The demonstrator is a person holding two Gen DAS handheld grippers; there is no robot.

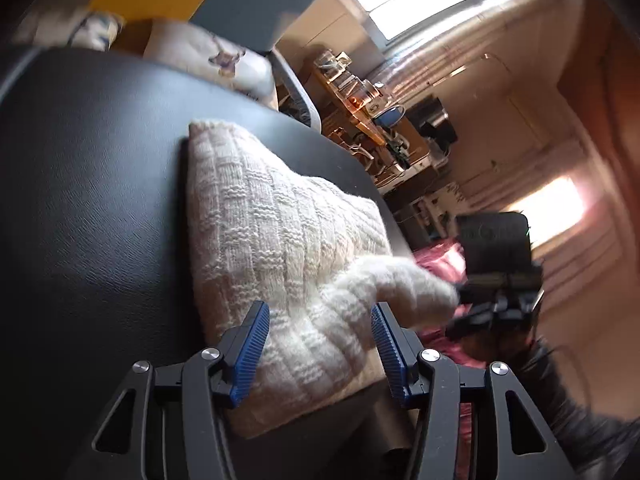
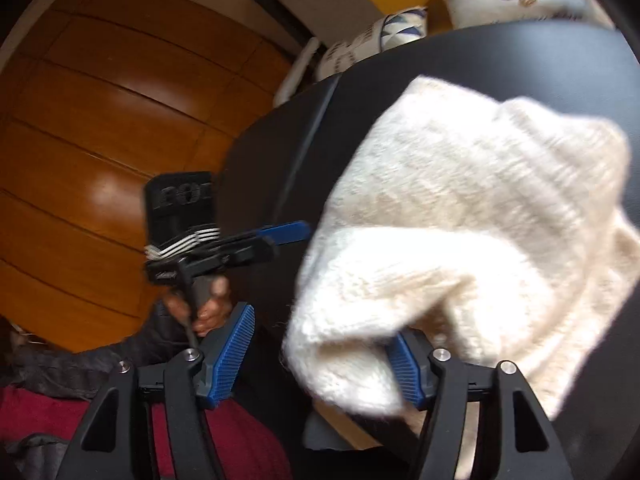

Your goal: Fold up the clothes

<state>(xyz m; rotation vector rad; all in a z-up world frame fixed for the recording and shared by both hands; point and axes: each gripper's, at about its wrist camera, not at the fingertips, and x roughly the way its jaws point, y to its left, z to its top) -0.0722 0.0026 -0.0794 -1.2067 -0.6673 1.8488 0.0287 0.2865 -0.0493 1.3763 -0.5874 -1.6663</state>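
Note:
A cream knitted sweater [image 1: 280, 232] lies folded on the black table [image 1: 100, 184]. My left gripper [image 1: 318, 316] is open, its blue pads astride the sweater's near edge. A thick rolled sleeve end [image 1: 408, 280] sticks out toward the right gripper [image 1: 492, 308], which is blurred at the table's edge. In the right wrist view the sweater [image 2: 480, 208] bulges up, and a loose fold [image 2: 352, 352] hangs between my right gripper's [image 2: 320, 340] open jaws, covering the right fingertip. The left gripper [image 2: 256, 240] shows beyond, held by a hand [image 2: 208, 304].
Printed cushions [image 1: 224, 60] and a chair back [image 1: 256, 4] sit behind the table. A dark red garment [image 2: 224, 432] and a dark sleeve [image 2: 100, 356] are near the table's front edge. A wooden floor [image 2: 100, 128] lies left; a cluttered shelf [image 1: 360, 96] stands under a window.

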